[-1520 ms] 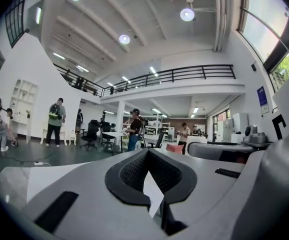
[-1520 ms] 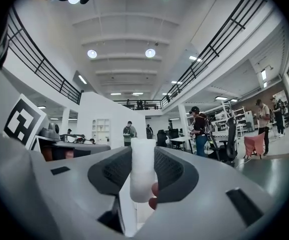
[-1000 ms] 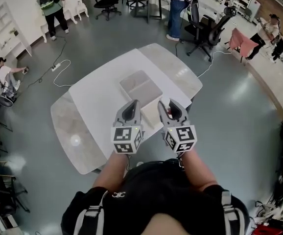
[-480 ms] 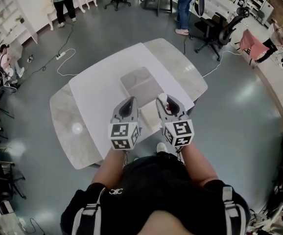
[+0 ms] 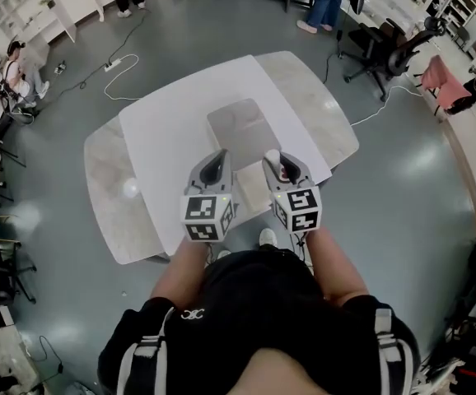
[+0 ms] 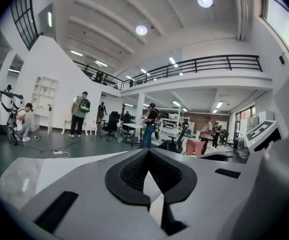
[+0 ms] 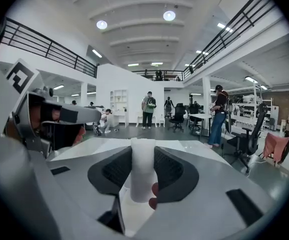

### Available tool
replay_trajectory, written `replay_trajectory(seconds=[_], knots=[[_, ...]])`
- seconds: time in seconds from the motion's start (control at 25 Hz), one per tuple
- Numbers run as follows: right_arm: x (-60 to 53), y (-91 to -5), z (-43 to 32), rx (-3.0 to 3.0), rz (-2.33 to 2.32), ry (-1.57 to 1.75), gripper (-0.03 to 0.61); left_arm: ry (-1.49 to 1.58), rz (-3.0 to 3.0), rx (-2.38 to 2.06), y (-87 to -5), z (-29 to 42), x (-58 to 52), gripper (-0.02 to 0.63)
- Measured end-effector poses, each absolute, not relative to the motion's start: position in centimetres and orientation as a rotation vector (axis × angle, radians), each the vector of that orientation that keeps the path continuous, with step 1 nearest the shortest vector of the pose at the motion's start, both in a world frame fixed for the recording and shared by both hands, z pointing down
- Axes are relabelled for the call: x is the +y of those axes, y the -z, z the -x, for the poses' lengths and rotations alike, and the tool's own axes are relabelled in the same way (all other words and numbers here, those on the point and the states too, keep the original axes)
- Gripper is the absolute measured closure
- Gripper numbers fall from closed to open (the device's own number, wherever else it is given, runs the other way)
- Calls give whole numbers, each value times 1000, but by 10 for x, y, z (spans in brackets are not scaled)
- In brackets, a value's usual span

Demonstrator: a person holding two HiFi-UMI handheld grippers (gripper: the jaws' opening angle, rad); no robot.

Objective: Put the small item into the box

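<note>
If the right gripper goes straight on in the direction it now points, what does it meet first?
Probably the grey box, which lies just ahead of the right gripper on the white table. The gripper looks level, so it may pass over it; height is unclear.

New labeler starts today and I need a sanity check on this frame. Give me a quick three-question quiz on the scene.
1. True or false: the left gripper is holding something.
2. The box sits: A) on the white table, beyond both grippers; B) on the floor; C) between the left gripper's jaws.
3. What colour is most of the small item clamped in the right gripper?
Key: 1 false, its jaws are together with nothing between them; 2 A; 3 white, with a bit of red low on one side.
</note>
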State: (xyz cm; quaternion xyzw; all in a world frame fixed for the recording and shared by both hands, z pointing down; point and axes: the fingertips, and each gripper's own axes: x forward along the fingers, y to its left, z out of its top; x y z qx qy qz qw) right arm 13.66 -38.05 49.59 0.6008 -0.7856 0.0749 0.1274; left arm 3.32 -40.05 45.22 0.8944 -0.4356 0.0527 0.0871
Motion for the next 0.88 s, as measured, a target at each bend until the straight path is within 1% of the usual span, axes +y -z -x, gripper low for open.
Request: replay_trajectory(seconds=[0.44,0.88], knots=[[-392,-580,-149,-2125,-1479,-360,459,-207,-2589,-1361,-469,-34,-412,609],[-404,-665,-153,-1990,-1269,-494,459,-237,-2507,-1450,-481,-17,-422,609]])
